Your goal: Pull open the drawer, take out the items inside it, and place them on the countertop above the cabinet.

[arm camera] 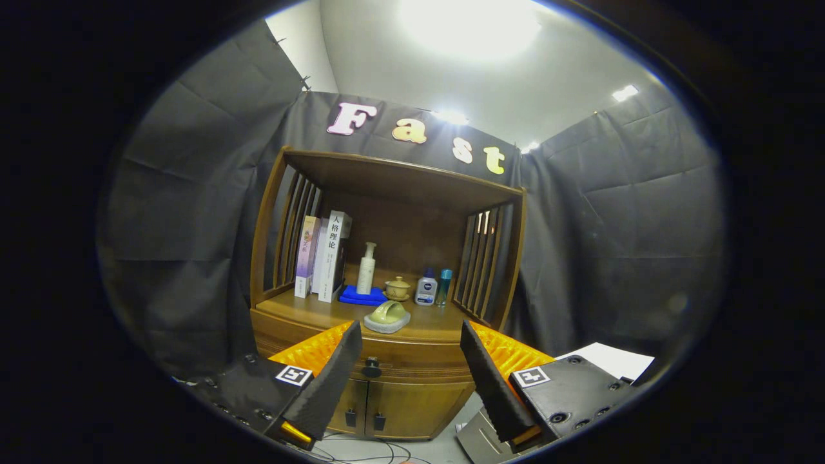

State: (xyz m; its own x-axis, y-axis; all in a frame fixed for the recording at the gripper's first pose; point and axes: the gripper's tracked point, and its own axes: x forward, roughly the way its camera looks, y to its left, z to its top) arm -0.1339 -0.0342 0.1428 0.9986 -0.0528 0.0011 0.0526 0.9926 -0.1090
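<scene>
A wooden cabinet (387,386) stands ahead, with a drawer (412,364) under its countertop (322,310). The drawer is closed and its dark round knob (371,368) shows just beyond my fingers, between them and nearer the left one. My gripper (410,335) is open, held a short way off in front of the drawer, with nothing between its fingers. On the countertop's front edge lies a pale green dish-shaped item (387,317). What is inside the drawer is hidden.
Under the wooden hutch stand books (321,256), a white pump bottle (366,269) on a blue cloth (362,296), a small lidded pot (397,288), a white-capped bottle (426,288) and a teal bottle (445,286). Two lower doors (380,407), floor cables and a white sheet (609,359) at the right.
</scene>
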